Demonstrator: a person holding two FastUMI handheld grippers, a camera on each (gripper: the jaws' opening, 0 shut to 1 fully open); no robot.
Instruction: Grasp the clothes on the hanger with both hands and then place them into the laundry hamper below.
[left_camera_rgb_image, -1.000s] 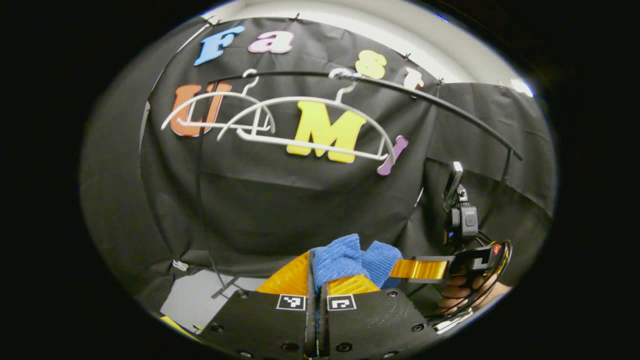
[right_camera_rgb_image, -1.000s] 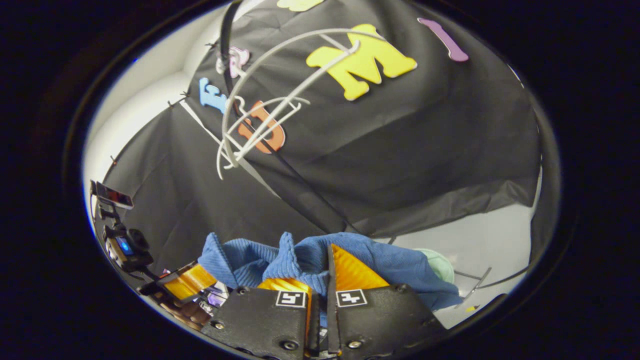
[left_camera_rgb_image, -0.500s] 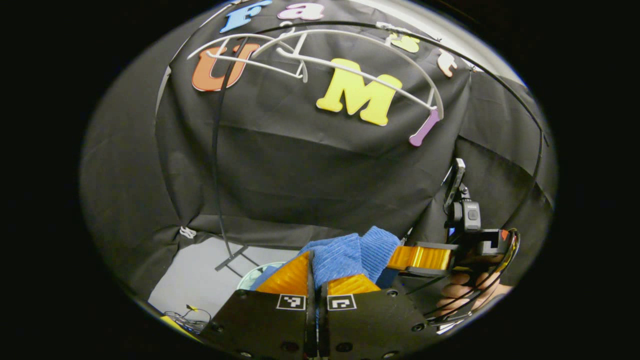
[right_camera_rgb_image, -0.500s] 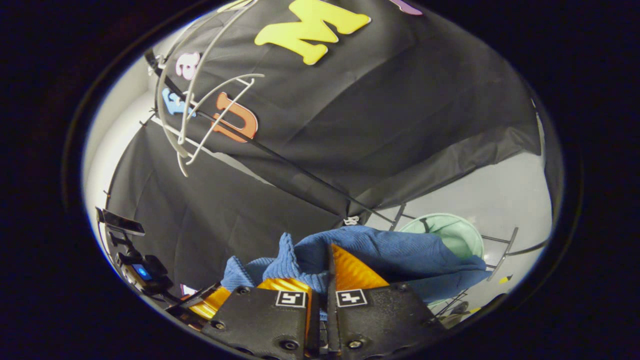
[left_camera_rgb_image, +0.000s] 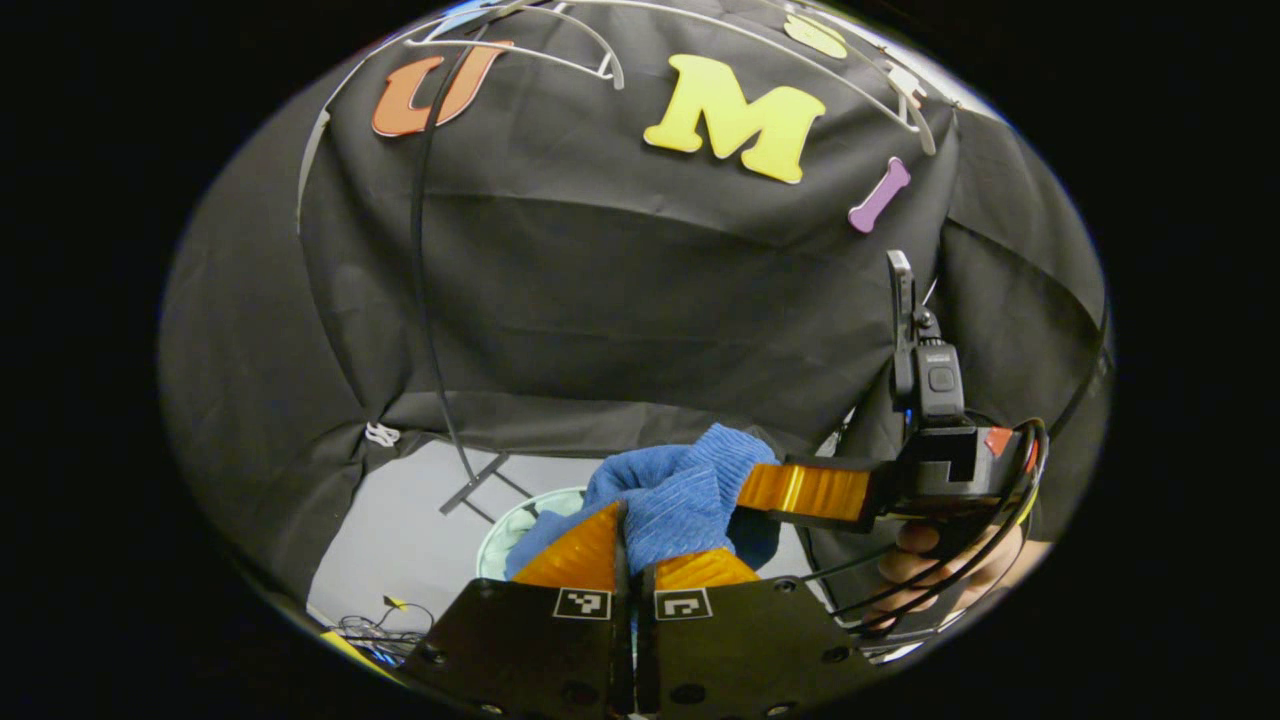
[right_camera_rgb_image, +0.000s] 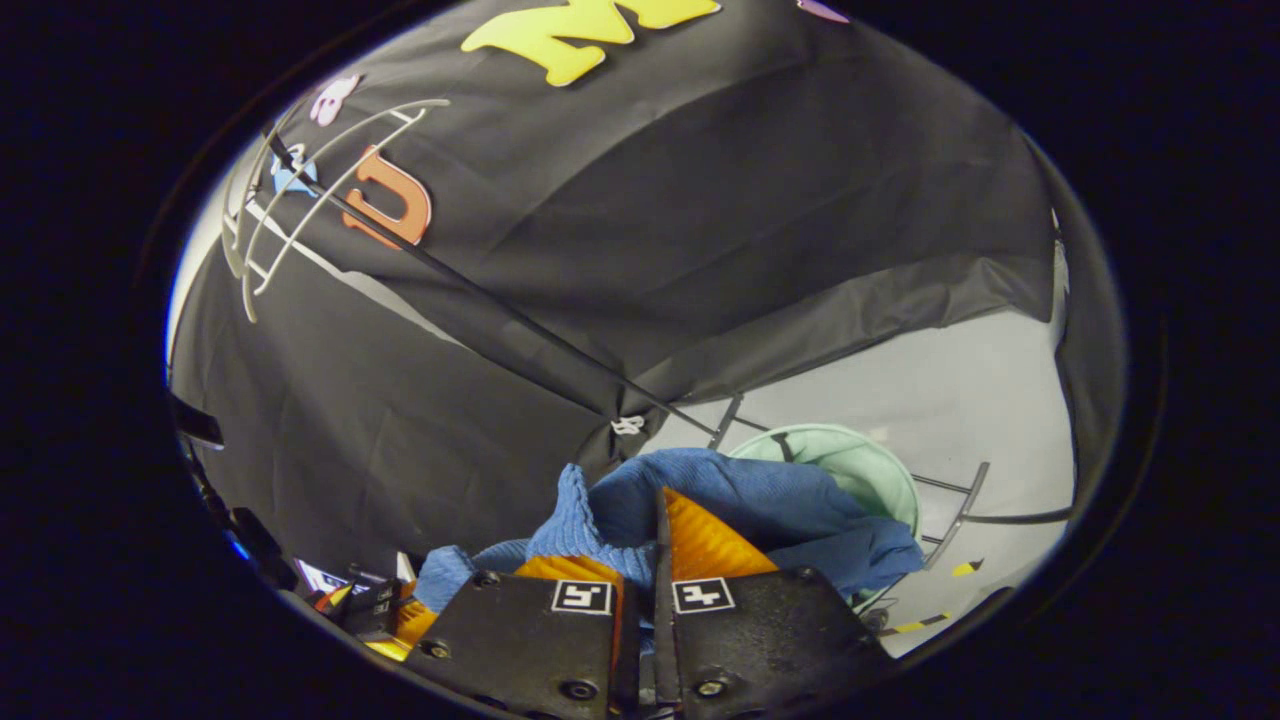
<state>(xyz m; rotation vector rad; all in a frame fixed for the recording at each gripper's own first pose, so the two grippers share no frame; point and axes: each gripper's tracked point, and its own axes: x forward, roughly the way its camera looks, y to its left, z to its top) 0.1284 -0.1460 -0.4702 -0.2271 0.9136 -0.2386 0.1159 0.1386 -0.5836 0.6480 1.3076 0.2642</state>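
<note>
A blue ribbed garment hangs bunched between both grippers, off the hangers. My left gripper is shut on one part of it. In the left gripper view the right gripper reaches in from the right, held by a hand, with its fingers against the cloth. In the right gripper view my right gripper is shut on the blue garment, which drapes over the pale green laundry hamper below. The hamper's rim shows under the cloth in the left gripper view. Two bare white hangers hang on the black rail above.
The black rack's upright pole and its feet stand on the grey floor around the hamper. Cables and yellow tape lie on the floor at the lower left. The black cloth wall closes in behind.
Both grippers have come down with the blue garment; the hangers and rail have slid up in the views. The green hamper has come into fuller view beneath the cloth.
</note>
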